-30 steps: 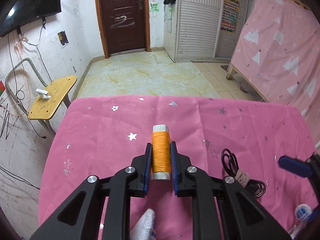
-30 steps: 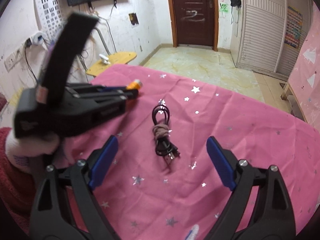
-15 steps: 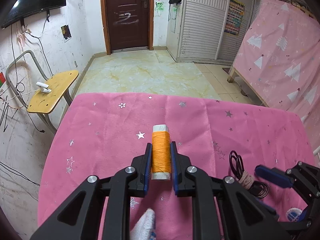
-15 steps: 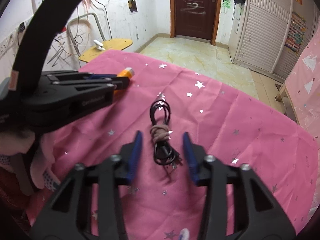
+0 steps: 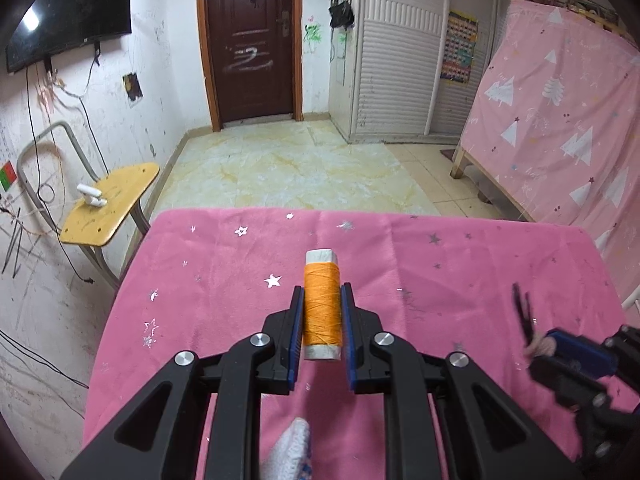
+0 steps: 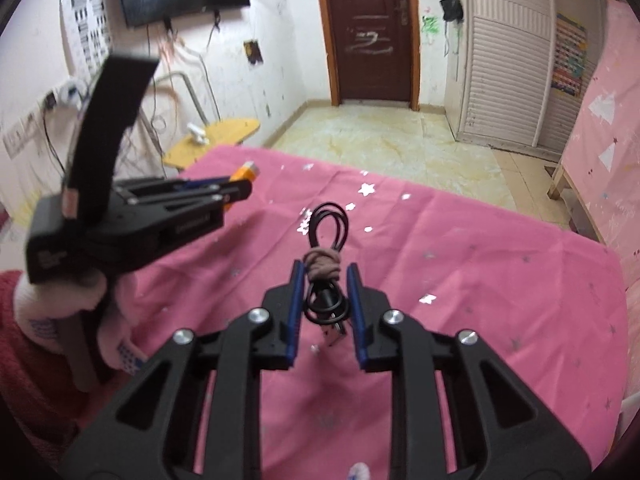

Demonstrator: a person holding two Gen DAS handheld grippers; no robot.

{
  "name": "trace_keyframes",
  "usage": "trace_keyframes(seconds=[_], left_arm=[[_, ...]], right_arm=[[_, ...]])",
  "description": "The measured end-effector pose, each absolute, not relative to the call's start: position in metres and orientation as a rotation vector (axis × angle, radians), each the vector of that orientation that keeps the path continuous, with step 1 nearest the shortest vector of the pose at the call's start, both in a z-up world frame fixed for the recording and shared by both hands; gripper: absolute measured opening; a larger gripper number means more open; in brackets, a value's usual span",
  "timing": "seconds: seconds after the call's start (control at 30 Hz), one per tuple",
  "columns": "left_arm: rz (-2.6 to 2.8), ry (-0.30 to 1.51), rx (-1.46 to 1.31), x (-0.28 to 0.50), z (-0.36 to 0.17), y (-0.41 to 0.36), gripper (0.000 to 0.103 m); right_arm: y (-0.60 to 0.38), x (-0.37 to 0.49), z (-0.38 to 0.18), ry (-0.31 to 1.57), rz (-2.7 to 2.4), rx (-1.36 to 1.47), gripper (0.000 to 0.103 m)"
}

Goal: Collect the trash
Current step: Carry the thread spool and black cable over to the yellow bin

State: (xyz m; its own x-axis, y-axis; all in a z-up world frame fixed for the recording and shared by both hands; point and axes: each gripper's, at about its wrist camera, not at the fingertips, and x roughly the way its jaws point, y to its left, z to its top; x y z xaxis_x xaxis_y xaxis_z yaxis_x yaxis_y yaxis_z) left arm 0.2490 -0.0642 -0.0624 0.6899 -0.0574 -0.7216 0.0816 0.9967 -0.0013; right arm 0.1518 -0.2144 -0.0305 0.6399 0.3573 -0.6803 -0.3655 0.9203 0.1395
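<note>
My left gripper (image 5: 321, 300) is shut on an orange thread spool (image 5: 321, 304) with white ends, held above the pink star-print cloth (image 5: 224, 280). My right gripper (image 6: 325, 280) is shut on a coiled black USB cable (image 6: 326, 224) bound with a brownish tie (image 6: 322, 264), lifted off the cloth. In the right wrist view the left gripper (image 6: 236, 188) with the spool (image 6: 245, 172) is at the left. In the left wrist view the right gripper (image 5: 560, 344) shows at the right edge with the cable (image 5: 522, 312).
A yellow wooden chair (image 5: 112, 204) with a small white object stands left of the table. The table's far edge (image 5: 360, 214) drops to a tiled floor. A pink draped frame (image 5: 560, 140) stands at the right. A gloved hand (image 6: 72, 304) holds the left gripper.
My right gripper closed on the black cable and lifted it off the cloth. My left gripper kept hold of the orange spool and rose slightly.
</note>
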Motion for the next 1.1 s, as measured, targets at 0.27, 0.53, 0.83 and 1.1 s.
trace_keyframes(seconds=[0.27, 0.53, 0.83, 1.1], left_arm=[[-0.153, 0.772, 0.085, 0.212, -0.048, -0.112, 0.009], [-0.238, 0.726, 0.158, 0.177, -0.033, -0.177, 0.009], [-0.322, 0.709, 0.233, 0.149, -0.025, -0.244, 0.009], [-0.45, 0.734, 0.261, 0.122, -0.026, -0.302, 0.009]], right_arm=[[-0.266, 0.124, -0.013, 0.678, 0.377, 0.119, 0.02], [-0.319, 0.1, -0.009, 0.627, 0.318, 0.191, 0.02], [-0.393, 0.065, -0.001, 0.537, 0.212, 0.267, 0.02], [-0.467, 0.028, -0.01, 0.498, 0.076, 0.334, 0.02]])
